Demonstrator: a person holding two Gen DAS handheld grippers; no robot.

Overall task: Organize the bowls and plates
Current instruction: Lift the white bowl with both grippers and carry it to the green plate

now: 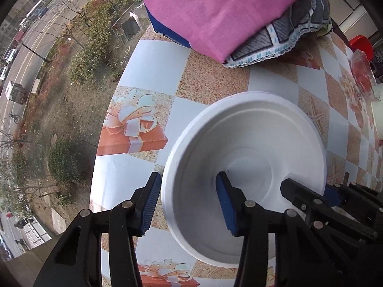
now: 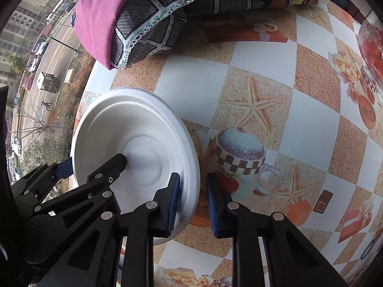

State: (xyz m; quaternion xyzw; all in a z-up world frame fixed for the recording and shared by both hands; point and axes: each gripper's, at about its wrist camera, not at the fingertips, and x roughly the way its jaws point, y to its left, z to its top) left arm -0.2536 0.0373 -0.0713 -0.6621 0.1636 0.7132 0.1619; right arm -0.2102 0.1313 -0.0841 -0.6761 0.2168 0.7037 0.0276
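A white foam bowl [image 1: 249, 148] sits on the patterned tablecloth near the table's window-side edge; it also shows in the right wrist view [image 2: 136, 131]. My left gripper [image 1: 189, 193] is open, its jaws straddling the bowl's left rim, one pad outside and one inside. My right gripper [image 2: 192, 198] is open too, its jaws straddling the bowl's right rim. The right gripper also appears in the left wrist view [image 1: 311, 191] at the bowl's right edge, and the left gripper appears in the right wrist view [image 2: 93, 165].
A folded pink and blue cloth [image 1: 215, 12] and a grey patterned cushion [image 2: 167, 7] lie at the back of the table. A red glass dish [image 2: 371, 40] stands at the right. The table edge [image 1: 105, 129] drops off by a window on the left.
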